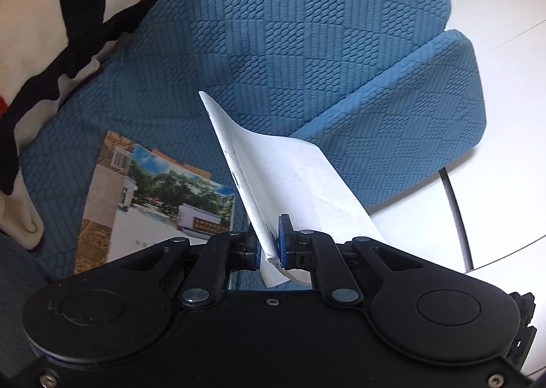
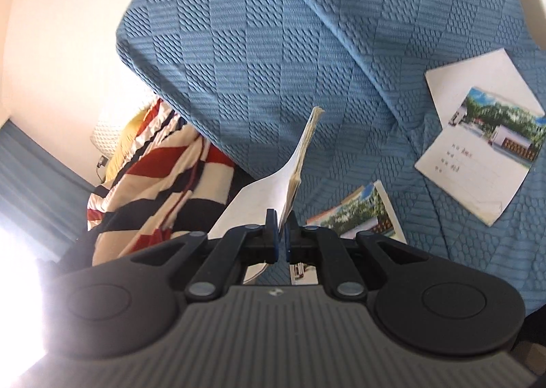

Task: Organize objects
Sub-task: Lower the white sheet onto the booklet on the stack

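Two wrist views over a blue quilted sofa (image 1: 273, 46), w/ a striped blanket (image 1: 51, 29) bunched at 10 o'clock in the left view.

The left gripper (image 1: 268, 248) is clamped on a white booklet (image 1: 273, 169). Its blue pads pinch the booklet's lower corner, so the rest stands up and curls away toward 12 o'clock, clear of the seat. Held by an edge like this, prob. so it can be carried w/o dragging on the fabric.

The right gripper (image 2: 280, 234) is pinched on a second booklet (image 2: 300, 162), also by its bottom edge; pages fan upward toward 12 o'clock, cover drooping to 9 o'clock.

Other booklets lie flat on the seat. In the left view a photo-cover booklet (image 1: 153, 203) sits at 8 o'clock, just beside the gripper. In the right view one w/ a photo cover (image 2: 361, 214) lies at 4 o'clock near the fingers, and two overlapping ones (image 2: 477, 149) lie at 2 o'clock, well apart.

Judgement: both held booklets are mid-carry, likely toward one stack; loose ones are not yet gathered.
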Motion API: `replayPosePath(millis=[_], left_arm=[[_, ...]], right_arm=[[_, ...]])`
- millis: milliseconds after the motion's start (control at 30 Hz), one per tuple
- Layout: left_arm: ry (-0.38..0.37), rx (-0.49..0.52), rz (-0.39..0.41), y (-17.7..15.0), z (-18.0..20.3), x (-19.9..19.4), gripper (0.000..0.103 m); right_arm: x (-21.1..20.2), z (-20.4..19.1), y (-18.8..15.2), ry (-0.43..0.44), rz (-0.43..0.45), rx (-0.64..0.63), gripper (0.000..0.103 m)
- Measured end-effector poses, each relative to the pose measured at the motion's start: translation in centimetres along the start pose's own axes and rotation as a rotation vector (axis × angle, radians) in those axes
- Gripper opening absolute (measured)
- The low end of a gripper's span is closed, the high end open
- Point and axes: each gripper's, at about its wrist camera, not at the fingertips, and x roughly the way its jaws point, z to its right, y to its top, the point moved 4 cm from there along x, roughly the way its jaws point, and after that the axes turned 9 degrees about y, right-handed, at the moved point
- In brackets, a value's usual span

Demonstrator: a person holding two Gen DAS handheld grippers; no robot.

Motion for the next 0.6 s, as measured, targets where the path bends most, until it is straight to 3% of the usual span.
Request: replayPosePath(millis=[600], left_arm=[[0.092, 0.027, -0.111, -2.0, -6.5, 5.9, 0.009]], right_arm=[[5.2, 4.0, -5.9, -0.155, -0.068, -0.018, 0.008]])
